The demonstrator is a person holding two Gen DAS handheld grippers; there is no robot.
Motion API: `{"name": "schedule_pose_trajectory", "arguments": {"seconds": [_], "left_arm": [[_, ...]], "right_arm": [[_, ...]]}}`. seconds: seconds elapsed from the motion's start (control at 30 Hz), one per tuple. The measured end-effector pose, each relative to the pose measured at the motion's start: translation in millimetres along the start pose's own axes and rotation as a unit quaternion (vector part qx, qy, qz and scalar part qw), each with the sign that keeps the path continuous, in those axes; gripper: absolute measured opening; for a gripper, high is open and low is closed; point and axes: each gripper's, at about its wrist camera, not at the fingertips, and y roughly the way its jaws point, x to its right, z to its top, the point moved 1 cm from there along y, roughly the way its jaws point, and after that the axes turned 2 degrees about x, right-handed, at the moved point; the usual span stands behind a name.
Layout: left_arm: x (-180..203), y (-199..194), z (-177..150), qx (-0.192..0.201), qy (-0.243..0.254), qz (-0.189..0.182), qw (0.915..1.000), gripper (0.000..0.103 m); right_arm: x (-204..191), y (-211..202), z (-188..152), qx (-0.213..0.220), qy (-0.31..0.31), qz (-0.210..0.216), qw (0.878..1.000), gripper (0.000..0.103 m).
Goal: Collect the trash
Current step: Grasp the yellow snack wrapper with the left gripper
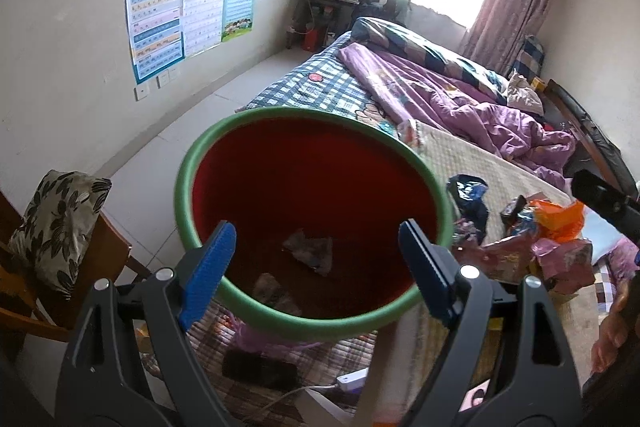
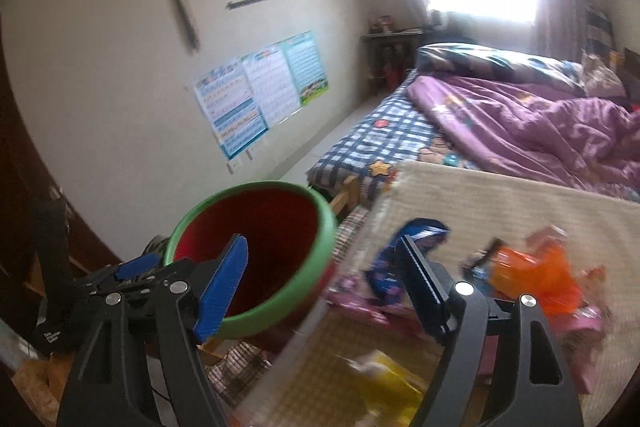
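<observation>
Filling the centre of the left wrist view, a red bin with a green rim (image 1: pixel 316 219) is seen from above, tilted toward the camera; two crumpled grey scraps (image 1: pixel 310 251) lie at its bottom. The left gripper (image 1: pixel 316 259) is spread wide, nothing between its blue pads (image 1: pixel 208 267), which frame the near rim of the bin without visibly touching it. To the right of the bin in that view, a heap of wrappers is spread on a beige mat (image 1: pixel 452 155): a dark blue wrapper (image 1: pixel 470 199), an orange plastic bag (image 1: pixel 558 219) and pink packaging (image 1: pixel 560 259). In the right wrist view, blurred, the right gripper (image 2: pixel 324 283) is likewise held wide and empty, its left pad in front of the bin (image 2: pixel 256 251) at lower left of the frame, its right pad over the blue wrapper (image 2: pixel 420 231) at lower centre. The orange bag (image 2: pixel 536 275) lies to the right of that pad, a yellow item (image 2: pixel 388 383) near the bottom edge; what it is cannot be told. A purple quilt (image 2: pixel 540 123) is bunched on the bed at upper right.
</observation>
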Motion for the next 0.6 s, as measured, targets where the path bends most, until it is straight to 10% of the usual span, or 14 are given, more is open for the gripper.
{"name": "schedule_pose_trajectory", "arguments": {"seconds": [0.6], "left_arm": [[90,-33,-50,0.002,-0.031,0.045,0.9985,0.081]], "right_arm": [[128,-75,-44,-0.02,0.025,-0.024,0.999,0.075]]}}
